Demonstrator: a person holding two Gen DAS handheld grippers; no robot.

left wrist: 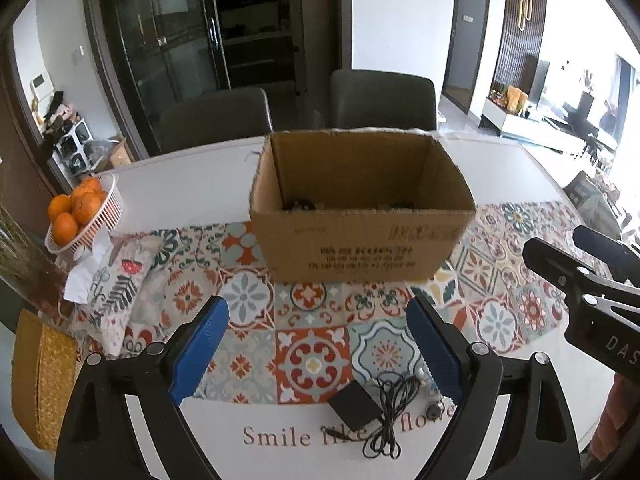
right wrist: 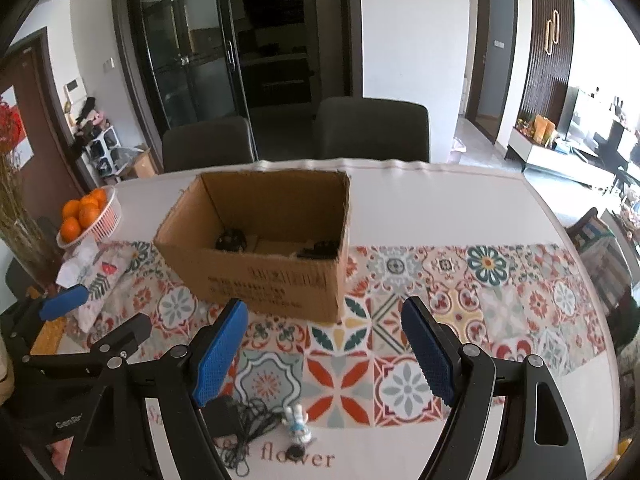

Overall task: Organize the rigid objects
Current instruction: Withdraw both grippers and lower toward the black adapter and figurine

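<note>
Between the spread blue pads of the left hand-held gripper [left wrist: 318, 350], which grips nothing, a black power adapter [left wrist: 354, 404] with its tangled cord lies just below on the surface [left wrist: 500, 168]. The open cardboard box [left wrist: 362, 240] stands ahead, dark items already inside. I judge a pick is in hand: descend, close on the adapter.

Under the right hand-held gripper [right wrist: 324, 354], jaws wide and empty, a small white-and-blue figurine [right wrist: 298, 426] stands beside the cord. Oranges [right wrist: 80, 212] sit far left; two chairs and glass doors lie beyond.
</note>
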